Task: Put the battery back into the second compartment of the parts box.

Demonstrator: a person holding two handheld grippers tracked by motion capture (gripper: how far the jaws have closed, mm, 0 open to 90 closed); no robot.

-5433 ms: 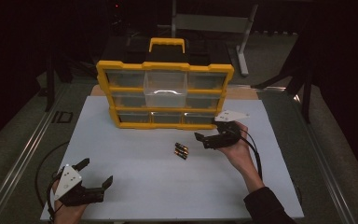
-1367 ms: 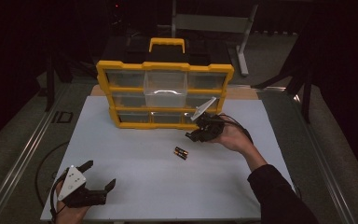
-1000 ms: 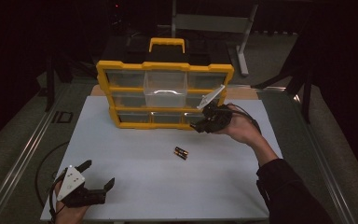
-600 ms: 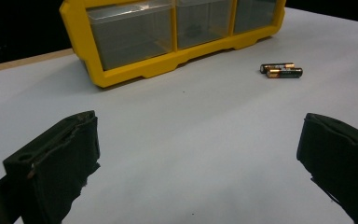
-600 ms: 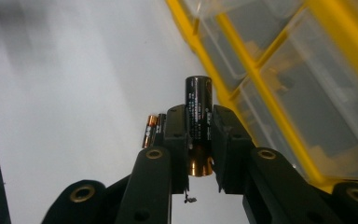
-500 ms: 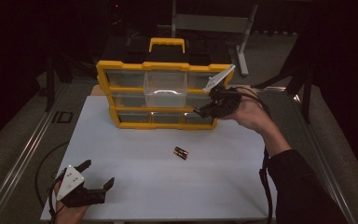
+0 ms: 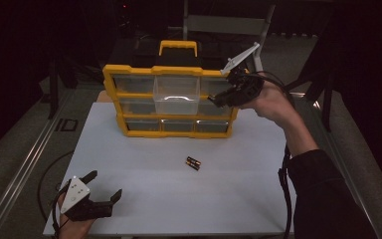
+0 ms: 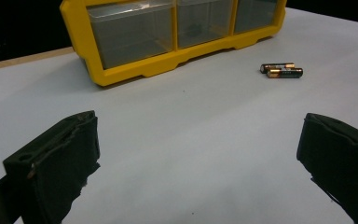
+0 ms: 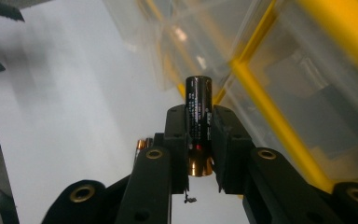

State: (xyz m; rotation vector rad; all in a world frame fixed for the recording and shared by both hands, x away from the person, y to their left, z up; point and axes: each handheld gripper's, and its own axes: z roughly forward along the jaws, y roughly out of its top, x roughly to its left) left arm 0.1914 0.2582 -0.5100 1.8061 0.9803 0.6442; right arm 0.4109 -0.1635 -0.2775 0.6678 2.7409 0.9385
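At the near left the left gripper (image 7: 100,196) rests on the white table (image 7: 144,199), jaws wide and empty. Two batteries (image 7: 193,163) lie mid-table. Farther right, the right gripper (image 9: 199,135) is clamped on a battery (image 9: 199,122) beside the yellow organizer (image 7: 171,106); best keep it level and aim for the pulled-out middle drawer (image 7: 176,94)
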